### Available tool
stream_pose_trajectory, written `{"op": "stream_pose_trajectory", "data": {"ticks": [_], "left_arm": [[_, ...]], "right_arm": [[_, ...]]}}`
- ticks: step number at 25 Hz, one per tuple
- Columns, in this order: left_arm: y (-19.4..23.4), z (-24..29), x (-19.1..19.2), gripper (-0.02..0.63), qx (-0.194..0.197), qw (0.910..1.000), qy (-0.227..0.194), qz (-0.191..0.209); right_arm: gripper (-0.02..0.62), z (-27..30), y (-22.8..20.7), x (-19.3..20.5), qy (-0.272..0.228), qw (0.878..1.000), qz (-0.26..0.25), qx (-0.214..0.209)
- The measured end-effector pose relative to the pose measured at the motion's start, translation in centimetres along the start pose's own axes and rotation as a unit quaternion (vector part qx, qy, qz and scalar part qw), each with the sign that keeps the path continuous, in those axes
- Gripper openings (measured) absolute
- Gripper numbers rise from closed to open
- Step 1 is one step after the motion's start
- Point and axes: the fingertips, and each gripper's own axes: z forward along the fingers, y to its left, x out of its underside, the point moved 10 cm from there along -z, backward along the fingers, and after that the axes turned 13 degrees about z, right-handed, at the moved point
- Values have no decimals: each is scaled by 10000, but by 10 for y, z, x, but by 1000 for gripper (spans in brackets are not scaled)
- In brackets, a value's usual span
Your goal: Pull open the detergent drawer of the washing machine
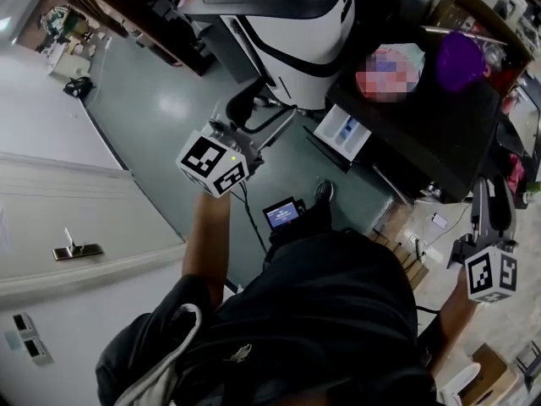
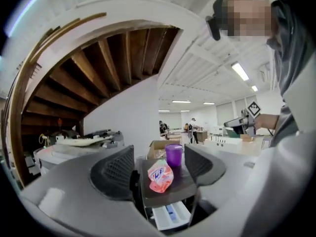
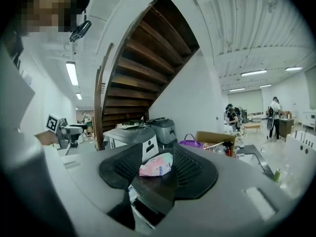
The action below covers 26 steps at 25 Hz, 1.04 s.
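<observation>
Both the left tool (image 2: 159, 168) and right tool (image 3: 158, 168) stand spread and empty, held well clear of the washing machine (image 1: 439, 134) (the job looks done): its detergent drawer (image 1: 342, 134) juts out on the left.

There were two hand-held grippers, left (image 2: 158, 154) and right (image 3: 158, 152), one washing machine (image 1: 431, 134), one detergent drawer (image 2: 170, 215), one pouch (image 2: 160, 176), one cup (image 2: 173, 155).

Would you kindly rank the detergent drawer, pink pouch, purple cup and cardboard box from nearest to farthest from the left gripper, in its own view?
1. Detergent drawer, lowest, jutting forward.
2. Pink pouch, on top of the machine.
3. Purple cup, behind the pouch.
4. Cardboard box, beyond the machine.
</observation>
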Motion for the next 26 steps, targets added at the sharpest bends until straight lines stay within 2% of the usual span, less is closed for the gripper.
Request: {"op": "stream_pose_trajectory", "data": {"ticks": [4, 9, 26], "left_arm": [[-18, 7, -44, 348, -250, 9983, -404, 332], [-37, 17, -68, 348, -170, 9962, -534, 673], [-55, 19, -68, 348, -43, 9966, -316, 755]], "right_arm": [[153, -12, 0, -13, 35, 9986, -486, 189], [153, -27, -11, -18, -108, 9985, -457, 293], [153, -43, -27, -12, -135, 9988, -290, 364]]}}
